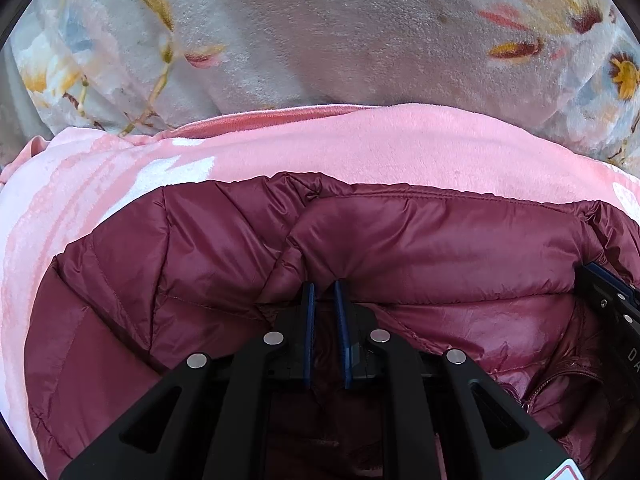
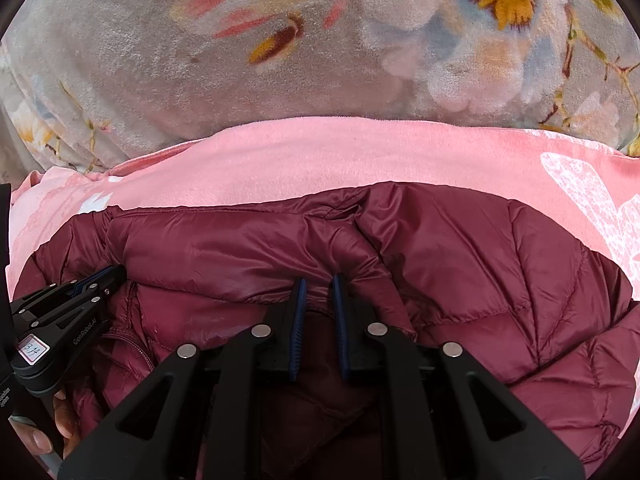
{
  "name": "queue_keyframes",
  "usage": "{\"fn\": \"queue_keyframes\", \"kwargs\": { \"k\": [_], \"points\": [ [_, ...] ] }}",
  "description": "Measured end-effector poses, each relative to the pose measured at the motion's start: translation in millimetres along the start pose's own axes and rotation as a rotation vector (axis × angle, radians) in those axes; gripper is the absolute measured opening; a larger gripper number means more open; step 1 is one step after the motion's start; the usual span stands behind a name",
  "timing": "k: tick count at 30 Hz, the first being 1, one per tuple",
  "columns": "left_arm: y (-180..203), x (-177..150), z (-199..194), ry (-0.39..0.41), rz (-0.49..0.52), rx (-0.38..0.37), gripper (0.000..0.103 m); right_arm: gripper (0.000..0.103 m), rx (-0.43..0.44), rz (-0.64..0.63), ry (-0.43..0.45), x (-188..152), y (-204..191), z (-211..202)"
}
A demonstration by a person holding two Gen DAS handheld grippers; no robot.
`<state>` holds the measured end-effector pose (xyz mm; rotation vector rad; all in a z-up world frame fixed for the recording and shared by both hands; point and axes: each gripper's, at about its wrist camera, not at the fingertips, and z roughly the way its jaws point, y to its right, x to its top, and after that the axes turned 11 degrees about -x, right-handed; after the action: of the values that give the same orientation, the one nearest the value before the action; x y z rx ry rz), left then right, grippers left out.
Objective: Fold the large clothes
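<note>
Maroon puffer jacket [image 1: 400, 248] on pink blanket [image 1: 360, 140] (floral one behind); left gripper [image 1: 323, 286], right gripper [image 2: 318, 280] both pinching its fabric.

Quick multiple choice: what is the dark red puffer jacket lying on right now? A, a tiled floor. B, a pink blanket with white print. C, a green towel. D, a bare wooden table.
B: in both wrist views the dark red puffer jacket rests on a pink blanket with white print, which itself lies in front of a grey floral blanket.
</note>
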<state>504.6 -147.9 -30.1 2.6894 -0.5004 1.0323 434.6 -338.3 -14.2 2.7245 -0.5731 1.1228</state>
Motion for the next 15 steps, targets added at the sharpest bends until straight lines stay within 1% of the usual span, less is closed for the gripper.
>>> {"fn": "queue_keyframes", "kwargs": {
  "k": [7,10,13,15],
  "points": [
    [3,0,0,-0.003,0.017,0.014,0.013,0.013,0.000,0.000,-0.001,0,1,0],
    [5,-1,0,-0.004,0.033,0.032,0.013,0.012,-0.009,-0.006,0.001,0,0,1],
    [9,-2,3,-0.007,0.054,0.059,0.013,0.012,-0.015,-0.008,0.000,0,-2,3],
    [15,-1,5,-0.013,0.080,0.092,0.013,0.012,-0.010,-0.005,-0.004,1,-1,4]
  ]
}}
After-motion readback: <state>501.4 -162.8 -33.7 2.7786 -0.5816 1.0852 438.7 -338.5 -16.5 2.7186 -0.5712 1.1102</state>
